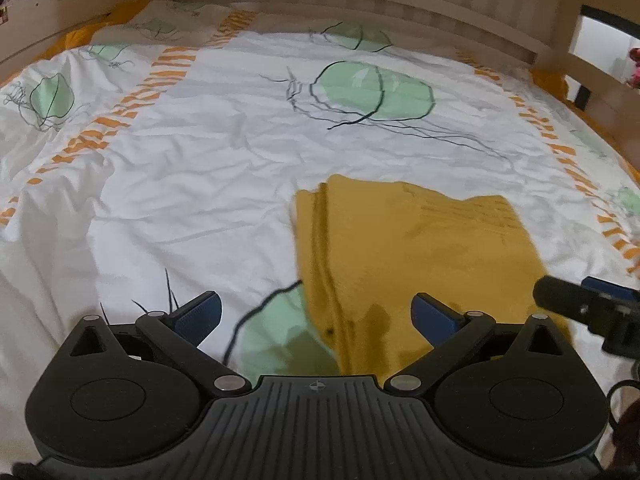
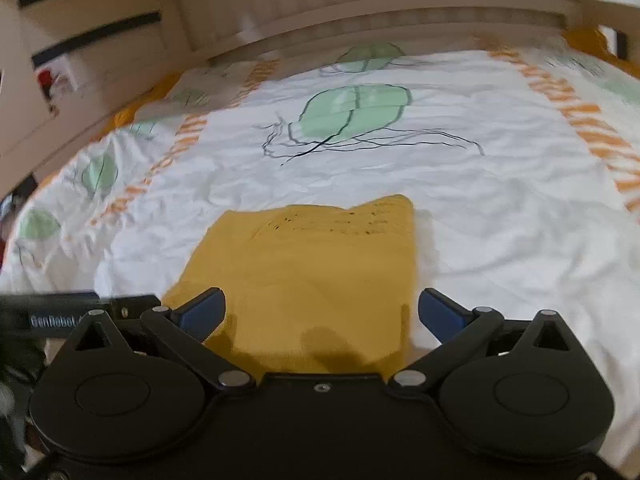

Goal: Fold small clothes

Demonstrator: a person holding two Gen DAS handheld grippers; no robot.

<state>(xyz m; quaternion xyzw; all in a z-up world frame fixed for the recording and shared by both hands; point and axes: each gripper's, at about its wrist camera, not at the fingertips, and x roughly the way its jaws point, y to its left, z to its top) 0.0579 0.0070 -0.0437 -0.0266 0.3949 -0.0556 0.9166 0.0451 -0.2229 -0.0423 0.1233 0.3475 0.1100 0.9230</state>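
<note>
Both claws, left (image 1: pixel 316 314) and right (image 2: pixel 322 314), stood spread wide with nothing pinched. The yellow garment (image 2: pixel 312 272) lay folded flat on the bed (image 1: pixel 200 184), just beyond the right claw. A fold looked freshly released; next came another fold or smoothing.

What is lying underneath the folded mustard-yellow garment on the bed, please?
The yellow garment rests directly on the white duvet cover, overlapping one of its green printed shapes. Whatever the duvet pattern shows beneath the cloth is covered.
</note>
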